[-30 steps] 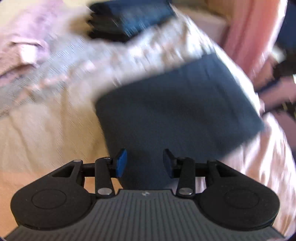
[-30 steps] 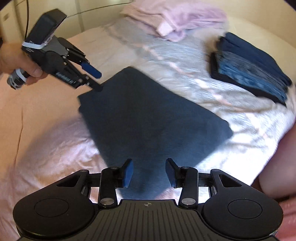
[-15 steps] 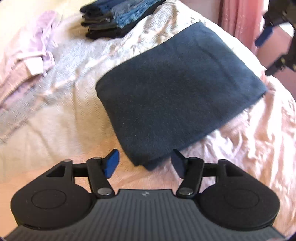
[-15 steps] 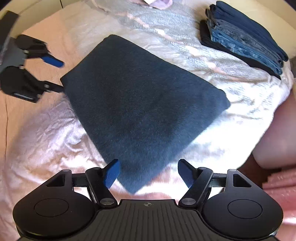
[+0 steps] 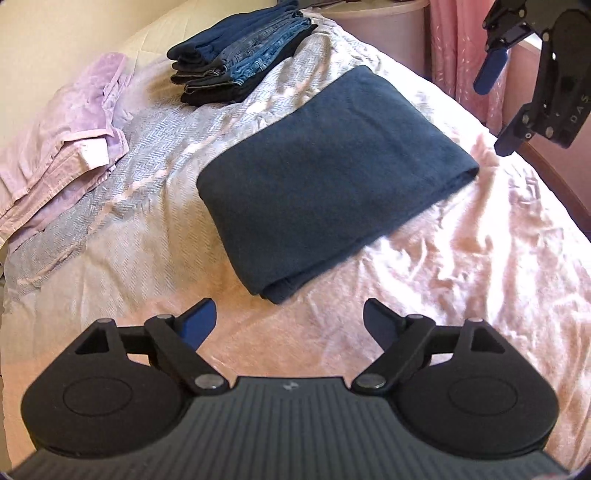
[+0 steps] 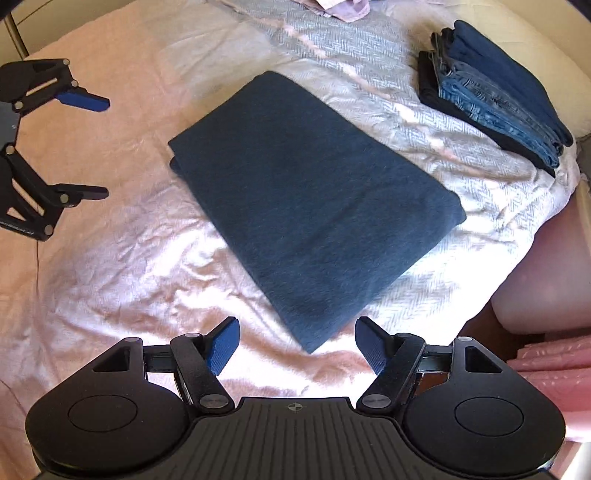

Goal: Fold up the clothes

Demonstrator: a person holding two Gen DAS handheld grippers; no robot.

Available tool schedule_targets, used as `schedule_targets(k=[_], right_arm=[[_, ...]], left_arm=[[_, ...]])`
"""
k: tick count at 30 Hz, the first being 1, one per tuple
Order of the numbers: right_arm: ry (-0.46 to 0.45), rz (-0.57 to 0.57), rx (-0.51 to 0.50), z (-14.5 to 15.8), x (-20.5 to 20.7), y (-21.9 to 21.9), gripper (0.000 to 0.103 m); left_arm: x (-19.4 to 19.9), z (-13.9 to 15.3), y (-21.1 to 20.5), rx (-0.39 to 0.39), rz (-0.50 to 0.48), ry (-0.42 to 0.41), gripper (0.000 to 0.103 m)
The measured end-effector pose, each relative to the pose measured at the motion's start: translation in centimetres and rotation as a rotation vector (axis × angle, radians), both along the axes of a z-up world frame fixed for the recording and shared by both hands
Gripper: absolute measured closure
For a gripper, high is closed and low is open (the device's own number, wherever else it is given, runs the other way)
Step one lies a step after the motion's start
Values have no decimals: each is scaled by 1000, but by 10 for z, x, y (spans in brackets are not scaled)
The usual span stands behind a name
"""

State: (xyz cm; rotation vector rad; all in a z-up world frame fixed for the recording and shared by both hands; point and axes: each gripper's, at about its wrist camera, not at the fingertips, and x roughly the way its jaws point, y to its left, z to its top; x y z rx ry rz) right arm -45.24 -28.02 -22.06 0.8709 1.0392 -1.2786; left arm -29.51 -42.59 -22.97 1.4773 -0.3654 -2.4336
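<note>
Dark blue garment (image 6: pixel 314 199) lies folded flat mid-bed (image 6: pixel 122 266); looks like a fold just finished; left gripper (image 5: pixel 290 319) and right gripper (image 6: pixel 295 341) both spread wide, holding nothing; next probably another fold or stacking onto jeans pile (image 6: pixel 495 96); lilac cloth (image 5: pixel 62 129) well apart; path unobstructed.

The crumpled lilac cloth (image 6: pixel 343 5) at twelve o'clock runs off the top edge, and the black left hand-held gripper (image 6: pixel 90 146) at nine o'clock is cut by the left edge.
</note>
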Motion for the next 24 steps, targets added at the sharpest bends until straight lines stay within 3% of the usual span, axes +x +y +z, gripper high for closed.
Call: schedule_targets(k=[12,16,18,21,23,24], right_arm=[[-13,-11,28,-12,7,4,31],[-12,-16,-9,-16,5,4,31],[61,40,-79,-18,12,8,31],[222,217,-150,-37,35,18,31],[282,308,-161,-55,46,22,41],[310,352,-166,-65,52,24,53]], left_arm=[[5,-16,5,19,-22,-42,15],[1,-27,11,-52,-107,-40,15],[-3,-36,13,-120,-161,-33,15],[-8,-52,15,-217,-241,-14,15],[-14,-64,15,-261,-282,-8,15],[-17,-70,15,-283,-302,-5,15]])
